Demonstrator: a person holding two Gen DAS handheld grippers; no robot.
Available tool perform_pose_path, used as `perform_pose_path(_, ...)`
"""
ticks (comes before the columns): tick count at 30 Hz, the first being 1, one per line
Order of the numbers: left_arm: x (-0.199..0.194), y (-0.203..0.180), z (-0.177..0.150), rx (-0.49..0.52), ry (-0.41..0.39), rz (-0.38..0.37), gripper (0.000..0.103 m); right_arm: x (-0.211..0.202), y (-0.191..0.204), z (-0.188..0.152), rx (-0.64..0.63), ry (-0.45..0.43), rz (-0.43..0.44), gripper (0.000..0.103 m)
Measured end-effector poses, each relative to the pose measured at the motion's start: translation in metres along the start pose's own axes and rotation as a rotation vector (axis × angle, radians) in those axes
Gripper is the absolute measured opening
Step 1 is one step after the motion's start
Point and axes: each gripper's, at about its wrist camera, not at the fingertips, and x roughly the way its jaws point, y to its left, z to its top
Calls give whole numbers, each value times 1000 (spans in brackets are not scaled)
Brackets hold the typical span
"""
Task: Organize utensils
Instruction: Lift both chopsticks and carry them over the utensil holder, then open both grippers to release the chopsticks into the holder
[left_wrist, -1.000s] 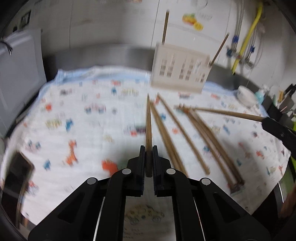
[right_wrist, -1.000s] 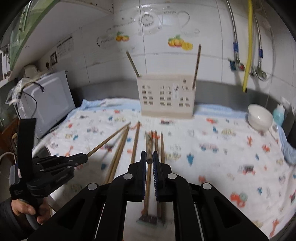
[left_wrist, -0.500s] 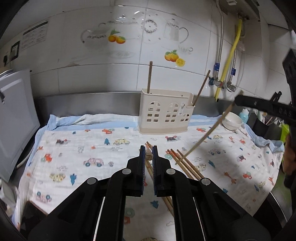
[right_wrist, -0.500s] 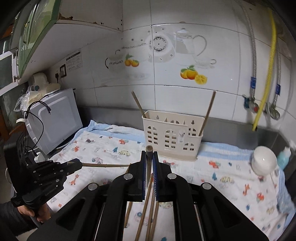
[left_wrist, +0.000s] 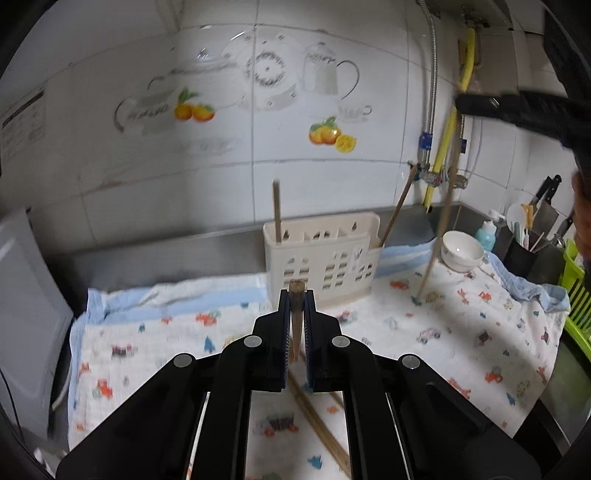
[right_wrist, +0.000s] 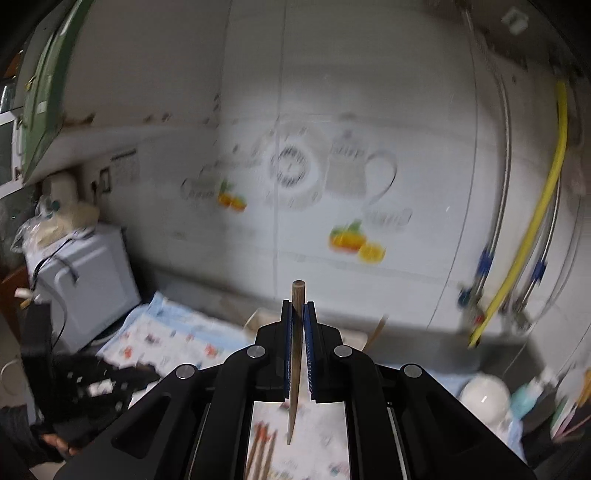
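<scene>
My left gripper (left_wrist: 296, 306) is shut on a wooden chopstick (left_wrist: 296, 295) that hangs point-down, in front of the cream utensil holder (left_wrist: 325, 258). The holder stands at the back of the cloth with two chopsticks (left_wrist: 276, 210) in it. My right gripper (right_wrist: 297, 317) is shut on another chopstick (right_wrist: 295, 354), raised high; it shows in the left wrist view (left_wrist: 480, 105) with its chopstick (left_wrist: 439, 229) hanging nearly upright, right of the holder. The holder's rim (right_wrist: 258, 315) peeks out behind my right fingers. Loose chopsticks (left_wrist: 314, 406) lie on the cloth.
A patterned cloth (left_wrist: 461, 325) covers the counter. A white bowl (left_wrist: 461, 249), a blue bottle (left_wrist: 485, 236), a knife holder (left_wrist: 532, 236) and a green rack (left_wrist: 576, 280) stand at the right. A microwave (right_wrist: 88, 273) stands at the left. The tiled wall (left_wrist: 258, 129) is behind.
Both grippers have risen from the cloth and tilted up, each lifting its chopstick. The right one swung its chopstick from slanted to nearly upright. Both views now face the wall.
</scene>
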Motion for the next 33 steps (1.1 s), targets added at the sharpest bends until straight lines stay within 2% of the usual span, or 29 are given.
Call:
perform_pose_path(3, 1, -8, 18, 26, -26, -6, 6, 12, -12, 19, 16, -35, -38, 7)
perform_pose_path(8, -3, -20, 53, 13, -86, -52, 6, 41, -35, 34, 63, -62, -98, 7)
perform_pose_path(16, -11, -36, 107, 19, -229, -70, 6, 85, -56, 32, 109, -84, -126, 6)
perform_pose_path(20, -7, -37, 130, 15, -294, -46, 6, 105, -52, 22, 81, -61, -133, 6)
perform_pose_path(22, -4, -38, 140, 22, -342, -2, 6, 115, -50, 16, 70, -46, -127, 6)
perform_pose_path(26, 12, -35, 152, 25, -370, 36, 6, 128, -48, 6, 54, -18, -118, 6)
perform_pose_path(33, 55, -15, 148, -16, -331, 78, 6, 136, -51, -6, 61, 5, -113, 6)
